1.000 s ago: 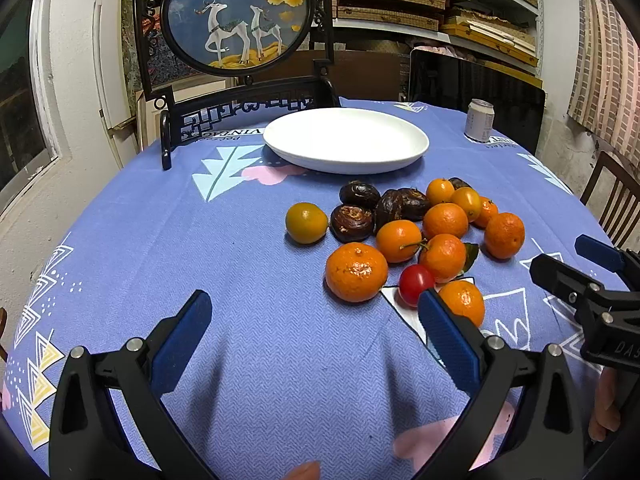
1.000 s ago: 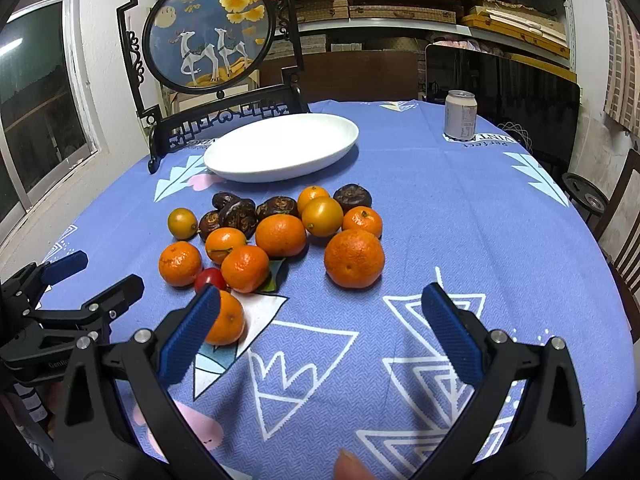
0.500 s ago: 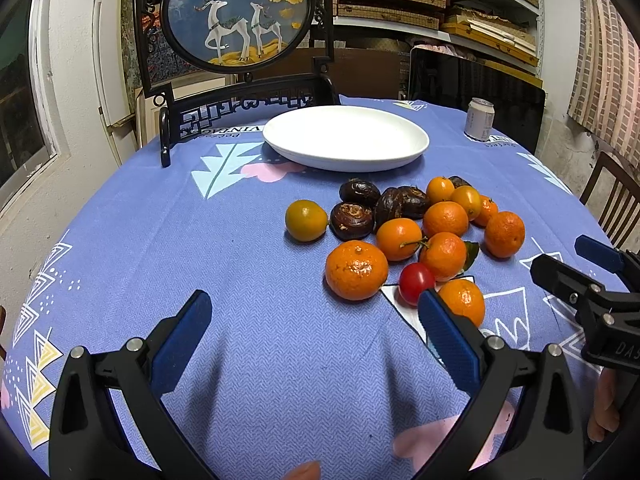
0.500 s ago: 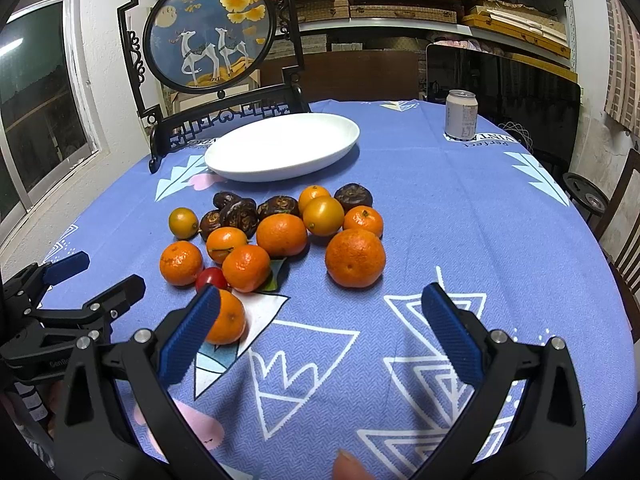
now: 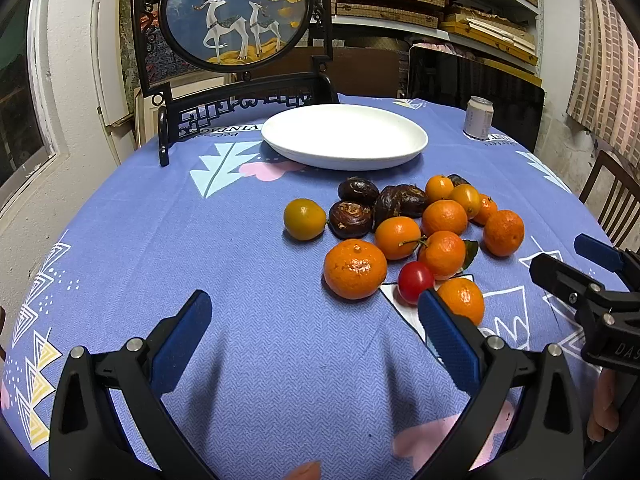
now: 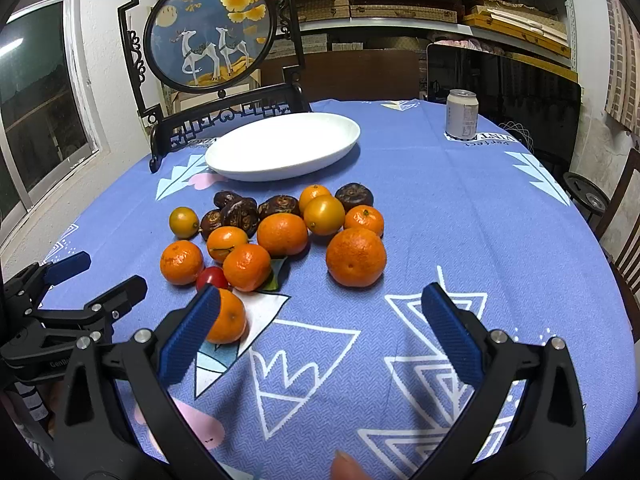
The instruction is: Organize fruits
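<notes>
A pile of fruit lies on the blue tablecloth: several oranges [image 5: 355, 269] [image 6: 356, 257], dark brown round fruits [image 5: 351, 219] [image 6: 240, 216], a red cherry tomato [image 5: 416, 282] [image 6: 211, 278] and a yellow-green fruit [image 5: 305, 219] [image 6: 184, 222]. An empty white plate [image 5: 344, 142] [image 6: 282, 146] sits behind the pile. My left gripper [image 5: 314, 340] is open and empty, near the table's front, left of the pile. My right gripper [image 6: 320, 328] is open and empty, in front of the pile; it shows in the left wrist view [image 5: 568, 264].
A drink can [image 5: 478, 117] [image 6: 462, 114] stands at the far right of the table. A black framed deer screen [image 5: 236, 12] [image 6: 210, 32] stands at the back left edge. A wooden chair [image 5: 612, 196] is at the right.
The left gripper has tilted or moved slightly, so the table scene sits a little lower in its view. The fruit has not moved.
</notes>
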A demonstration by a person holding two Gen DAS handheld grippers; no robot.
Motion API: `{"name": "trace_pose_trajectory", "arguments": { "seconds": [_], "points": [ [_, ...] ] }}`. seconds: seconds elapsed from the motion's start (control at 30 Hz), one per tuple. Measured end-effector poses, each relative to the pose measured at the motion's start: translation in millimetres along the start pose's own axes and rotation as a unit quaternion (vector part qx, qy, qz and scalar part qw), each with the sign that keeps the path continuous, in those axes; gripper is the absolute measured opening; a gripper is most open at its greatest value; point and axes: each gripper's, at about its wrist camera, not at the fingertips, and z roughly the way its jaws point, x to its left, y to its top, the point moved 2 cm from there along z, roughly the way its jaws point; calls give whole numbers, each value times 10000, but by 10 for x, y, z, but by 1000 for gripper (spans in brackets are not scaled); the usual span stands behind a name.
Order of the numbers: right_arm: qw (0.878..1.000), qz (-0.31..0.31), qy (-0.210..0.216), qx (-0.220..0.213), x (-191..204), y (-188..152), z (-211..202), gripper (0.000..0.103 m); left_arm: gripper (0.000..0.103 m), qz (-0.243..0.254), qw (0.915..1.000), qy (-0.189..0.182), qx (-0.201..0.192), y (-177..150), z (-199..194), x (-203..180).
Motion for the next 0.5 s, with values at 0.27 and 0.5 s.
{"name": "trace_pose_trajectory", "arguments": {
  "seconds": [0.27,0.5],
  "points": [
    [10000,1,7,14,-2,1,1,101,102,-1,10000,-2,6,2,2,1],
    [10000,7,12,12,-7,1,-3,101,102,0,10000,-3,12,2,4,1]
  ]
}}
